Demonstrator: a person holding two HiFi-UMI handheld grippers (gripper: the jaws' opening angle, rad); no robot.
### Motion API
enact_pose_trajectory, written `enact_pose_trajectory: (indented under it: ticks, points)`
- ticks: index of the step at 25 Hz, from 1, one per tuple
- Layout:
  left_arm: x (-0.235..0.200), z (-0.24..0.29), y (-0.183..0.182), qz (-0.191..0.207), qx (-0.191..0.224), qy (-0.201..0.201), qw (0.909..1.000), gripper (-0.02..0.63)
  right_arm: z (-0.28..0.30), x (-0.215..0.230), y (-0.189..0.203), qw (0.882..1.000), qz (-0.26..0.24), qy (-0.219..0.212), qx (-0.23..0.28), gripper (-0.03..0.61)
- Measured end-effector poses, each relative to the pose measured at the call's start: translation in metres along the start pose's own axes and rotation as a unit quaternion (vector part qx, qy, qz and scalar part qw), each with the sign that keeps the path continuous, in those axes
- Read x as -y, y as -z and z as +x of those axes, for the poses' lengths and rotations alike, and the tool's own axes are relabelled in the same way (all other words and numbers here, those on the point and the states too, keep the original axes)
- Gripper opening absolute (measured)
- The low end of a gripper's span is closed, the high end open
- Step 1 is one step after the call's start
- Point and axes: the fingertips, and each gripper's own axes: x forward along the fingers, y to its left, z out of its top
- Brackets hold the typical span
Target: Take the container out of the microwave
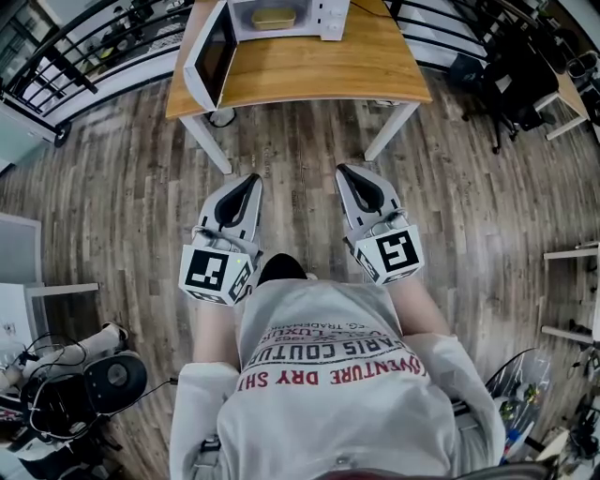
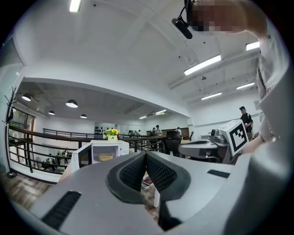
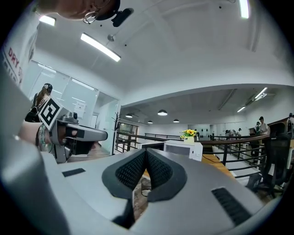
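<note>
Two grey two-jaw grippers show in head view. The left gripper (image 1: 248, 180) and right gripper (image 1: 345, 172) are held level near the person's chest, well apart from the light wooden table (image 1: 319, 70). White microwave (image 1: 328, 19) stands at the table's far end with its door swung open, and the pale yellow rectangular container (image 1: 274, 17) is inside the cavity.

Left gripper view: jaws pressed together, nothing between them. Microwave and container are far ahead.

Right gripper view: jaws fully closed, also empty. Container not visible here.

Progress — door is open; approach, grasp and lift-out are all left to do.
</note>
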Motion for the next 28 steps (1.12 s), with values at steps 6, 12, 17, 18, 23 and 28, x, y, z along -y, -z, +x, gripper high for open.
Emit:
enact_pose_trajectory:
  ticks: [6, 12, 17, 18, 23, 28]
  points:
    - [0.000, 0.015, 0.002, -0.003, -0.010, 0.006, 0.9999, 0.015, 0.004, 0.014, -0.003, 1.000, -0.018, 0.006, 0.008, 0.091]
    - [-0.017, 0.032, 0.009, -0.010, -0.021, 0.005, 0.9997, 0.015, 0.028, 0.030, 0.002, 1.000, -0.022, 0.006, -0.004, 0.199]
    - [-0.040, 0.055, 0.019, -0.017, -0.031, 0.005, 0.9994, 0.015, 0.057, 0.043, 0.014, 1.000, -0.014, 0.005, -0.019, 0.199]
    - [-0.046, 0.063, 0.021, -0.018, -0.033, 0.007, 0.9993, 0.016, 0.065, 0.048, 0.016, 1.000, -0.014, 0.005, -0.021, 0.199]
    - [-0.085, 0.106, 0.025, -0.023, -0.034, 0.019, 0.9990, 0.015, 0.118, 0.075, 0.023, 0.999, -0.001, 0.015, -0.030, 0.204]
    - [-0.147, 0.164, 0.018, -0.039, -0.022, 0.029, 0.9986, 0.015, 0.195, 0.106, 0.024, 0.998, 0.000, 0.025, -0.049, 0.215]
